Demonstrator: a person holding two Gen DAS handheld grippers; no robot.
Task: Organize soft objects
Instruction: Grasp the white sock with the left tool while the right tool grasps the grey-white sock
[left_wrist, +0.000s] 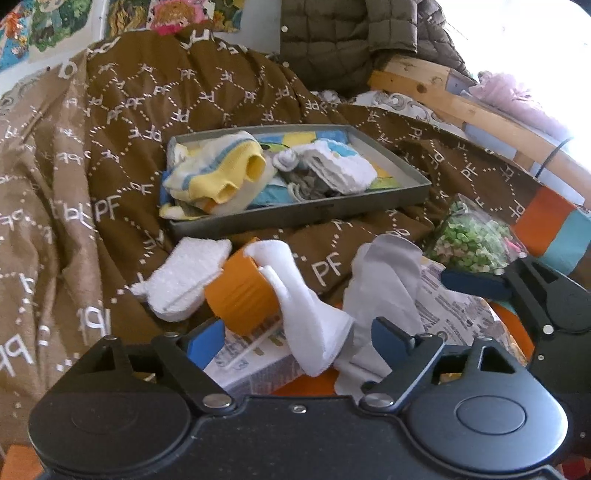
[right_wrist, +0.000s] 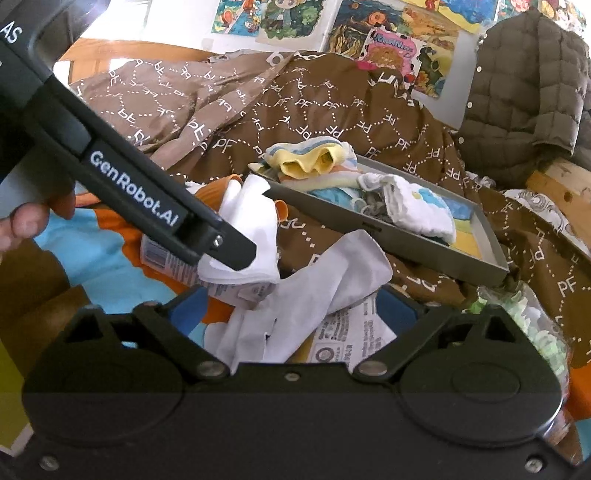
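White sock (left_wrist: 303, 314), limp and creased, lies draped over an orange cup (left_wrist: 240, 291) on the bed between the left gripper's (left_wrist: 299, 341) parted jaws. Right gripper (right_wrist: 291, 306) jaws apart over a second crumpled white sock (right_wrist: 332, 280). Grey tray (left_wrist: 295, 214) holds folded yellow-and-white and white cloths.

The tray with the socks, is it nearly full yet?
Partly. The tray already holds a yellow sock and a white cloth. Both grippers, the left and the right, are open around white socks, gripping nothing yet. Those and a white pad still lie on the blanket.
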